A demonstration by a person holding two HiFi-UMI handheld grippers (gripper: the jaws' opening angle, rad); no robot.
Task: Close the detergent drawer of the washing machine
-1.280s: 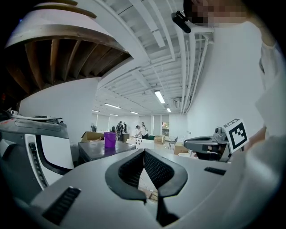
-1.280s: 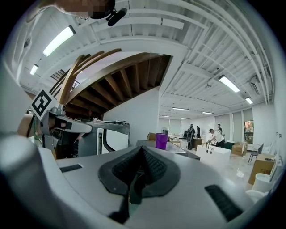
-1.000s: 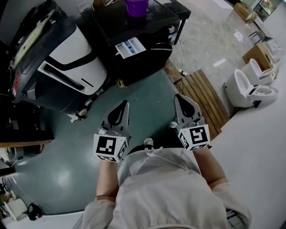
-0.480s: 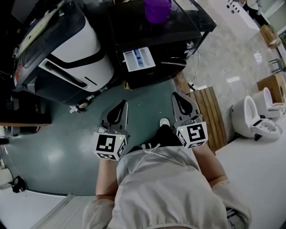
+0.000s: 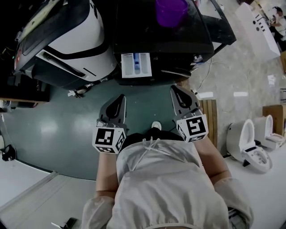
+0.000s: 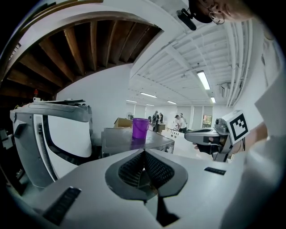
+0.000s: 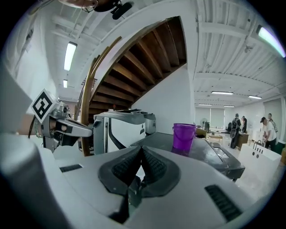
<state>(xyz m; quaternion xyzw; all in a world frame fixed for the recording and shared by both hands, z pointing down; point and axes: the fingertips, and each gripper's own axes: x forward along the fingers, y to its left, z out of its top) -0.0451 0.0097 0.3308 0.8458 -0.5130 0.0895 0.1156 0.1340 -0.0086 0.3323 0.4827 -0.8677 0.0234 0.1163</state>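
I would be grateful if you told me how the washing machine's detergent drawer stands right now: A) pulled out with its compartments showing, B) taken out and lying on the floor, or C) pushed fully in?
A: the detergent drawer juts out from the front of the washing machine, its compartments open to the head view.

1. The top edge of the head view cuts off the purple bucket on the washer.
2. The drawer juts out, but what is in its compartments is too small to tell.
3. The white machine on the left runs past the top corner.
4. The person's torso hides the legs, and only a shoe tip peeks out.
5. The drawer can't be made out in either gripper view. The left gripper and right gripper cover the washer's lower part with their own bodies.
6. The far people are too small to make out.
7. The right edge clips one toilet.
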